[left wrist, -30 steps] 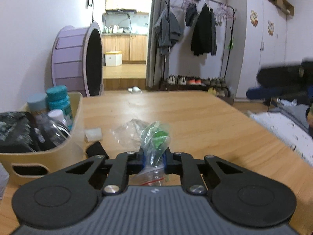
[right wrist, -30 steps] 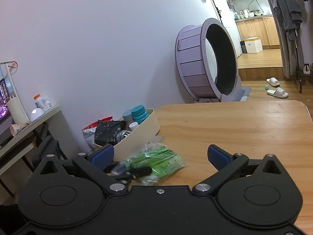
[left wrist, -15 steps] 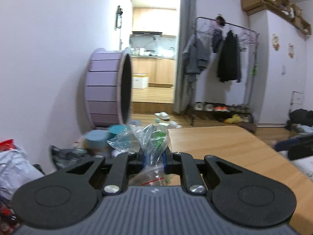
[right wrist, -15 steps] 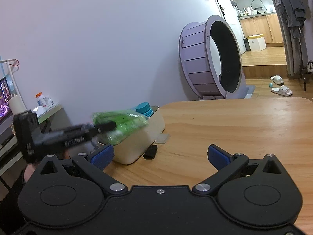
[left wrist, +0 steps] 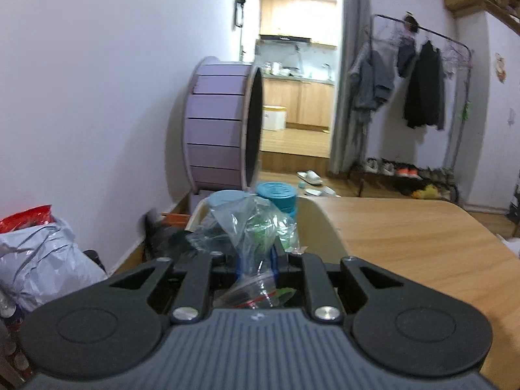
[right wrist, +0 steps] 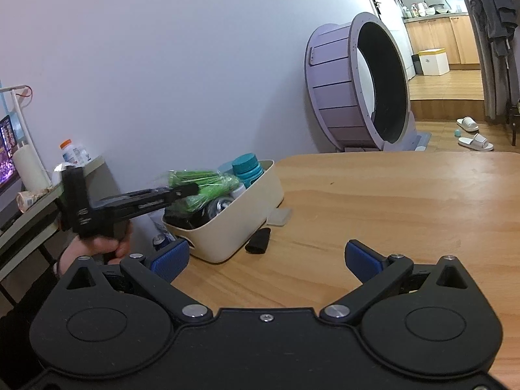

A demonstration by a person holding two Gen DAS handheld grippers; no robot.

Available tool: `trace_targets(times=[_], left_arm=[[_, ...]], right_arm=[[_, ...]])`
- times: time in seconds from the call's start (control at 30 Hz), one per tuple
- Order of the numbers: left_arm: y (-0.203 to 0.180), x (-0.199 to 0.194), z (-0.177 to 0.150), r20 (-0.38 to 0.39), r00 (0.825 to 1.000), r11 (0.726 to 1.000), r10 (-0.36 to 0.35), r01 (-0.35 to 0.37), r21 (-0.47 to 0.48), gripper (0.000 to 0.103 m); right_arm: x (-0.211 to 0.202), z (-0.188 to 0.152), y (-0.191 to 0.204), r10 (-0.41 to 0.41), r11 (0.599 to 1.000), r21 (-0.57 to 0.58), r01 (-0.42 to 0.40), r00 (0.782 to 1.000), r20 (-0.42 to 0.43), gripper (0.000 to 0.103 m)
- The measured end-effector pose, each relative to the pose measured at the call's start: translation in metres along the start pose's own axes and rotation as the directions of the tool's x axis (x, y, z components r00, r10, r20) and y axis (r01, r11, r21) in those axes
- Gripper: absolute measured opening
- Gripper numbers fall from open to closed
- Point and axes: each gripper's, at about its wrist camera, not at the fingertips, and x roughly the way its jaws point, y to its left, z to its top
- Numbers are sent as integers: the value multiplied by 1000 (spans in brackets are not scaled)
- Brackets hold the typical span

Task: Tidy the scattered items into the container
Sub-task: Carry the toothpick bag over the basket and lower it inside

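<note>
My left gripper (left wrist: 256, 260) is shut on a clear plastic bag with green contents (left wrist: 256, 230), held just above the cream container (left wrist: 320, 224). In the right wrist view the same bag (right wrist: 201, 187) hangs over the container (right wrist: 237, 221), pinched by the left gripper (right wrist: 190, 190), whose handle a hand (right wrist: 104, 247) grips. The container holds teal-lidded jars (right wrist: 248, 165), a can and dark packets. My right gripper (right wrist: 265, 260) stands open above the wooden table (right wrist: 406, 208), nothing between its blue pads.
A small black item (right wrist: 259, 240) and a flat pale piece (right wrist: 279, 216) lie on the table beside the container. A purple wheel (right wrist: 357, 81) stands by the wall. Grey and red bags (left wrist: 39, 253) sit left of the table; a side desk (right wrist: 48, 188) carries bottles.
The left gripper has carried the bag off the table and leftward to above the container. The right gripper has shifted only slightly.
</note>
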Motion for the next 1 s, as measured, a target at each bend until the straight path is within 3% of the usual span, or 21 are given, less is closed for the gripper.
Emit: trace_targets(times=[0.1,0.2,0.37,0.43,0.6,0.7,0.83,1.0], left_arm=[[5,-3,0,-6,1000,999,-9,9,-31,20],[2,-12,1,-5,1000,1000,-2,2,-9,32],[-5,-42,3,78,997,999,11,-14,45,54],[-7,-54,3,109,994,999,4,-9,53,58],[-6,-65,7,163,985,998,-55,49,39,59],[-4,-51,5,101,994,999,-41,38,27,53],[-2,-29,-2,-20,999,999,-33,34,31,38],[-3,-16,-12,-102,994,998,-38,43,44,36]], right_arm=[[1,-2,2,0,1000,-5,0,1000,-11,103],[2,-3,4,-1,1000,-5,1,1000,-14,103],[0,-1,7,6,1000,-11,-7,1000,-5,103],[1,-2,8,4,1000,-12,-4,1000,-6,103],[4,-2,9,2,1000,-14,-2,1000,-10,103],[5,-2,10,3,1000,-17,-3,1000,-17,103],[8,-3,10,3,1000,-20,-3,1000,-29,103],[13,-5,10,1,1000,-18,-1,999,-41,103]])
